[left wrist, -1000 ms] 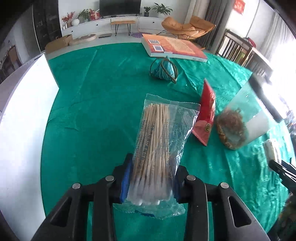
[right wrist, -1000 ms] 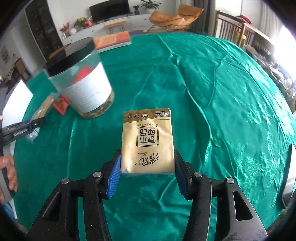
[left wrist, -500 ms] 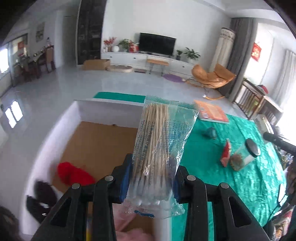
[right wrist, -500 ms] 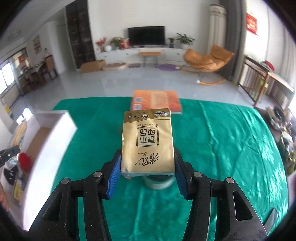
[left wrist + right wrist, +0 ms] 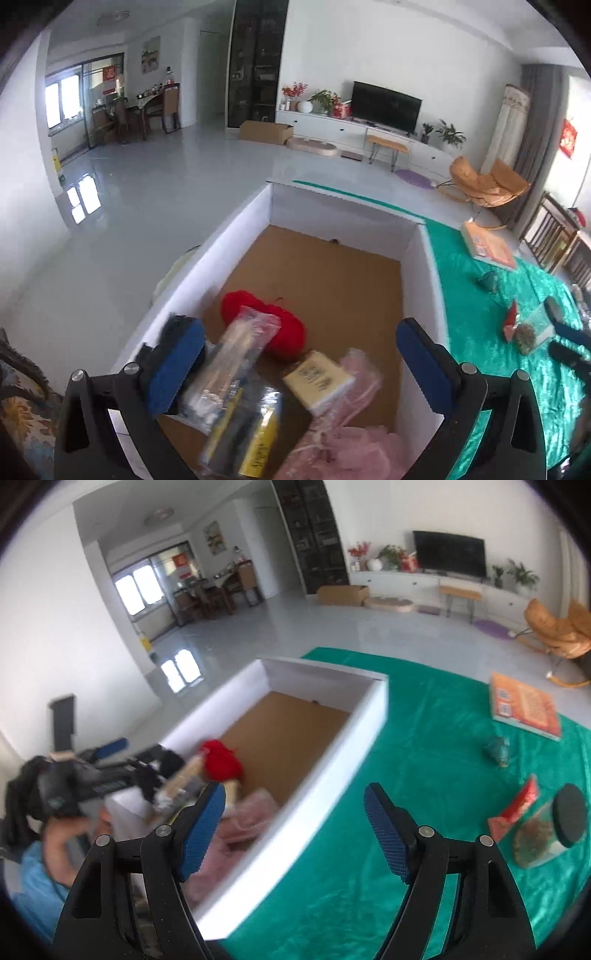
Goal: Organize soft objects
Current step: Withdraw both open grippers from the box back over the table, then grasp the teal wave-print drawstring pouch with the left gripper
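Cotton swabs in their clear bag (image 5: 236, 354) show blurred at lower centre of the left wrist view, between the blue pads of the left gripper (image 5: 299, 365) but touching neither; its jaws are opening wide and grip nothing. The bag is over the white-walled box (image 5: 421, 258) with a brown cardboard floor, which fills the middle of that frame. Inside the box, a red yarn ball (image 5: 258, 321) sits left of centre, a gold tissue pack (image 5: 319, 380) lies tilted just right of the swab bag, and pink mesh fabric (image 5: 354, 443) is bunched at the bottom of the frame. A yellow and blue packet (image 5: 251, 439) lies in the box beneath the swab bag.

In the right wrist view the right gripper (image 5: 295, 830) is also opening, with nothing between its pads; the box wall and the green tablecloth (image 5: 424, 757) show through the gap. At left of that frame a person's hand (image 5: 66, 845) holds the left gripper. On the cloth at right stand a clear jar with a black lid (image 5: 546, 830), a red packet (image 5: 513, 808) beside it, a small teal pouch (image 5: 498, 749) and an orange book (image 5: 524, 709) in the upper right.
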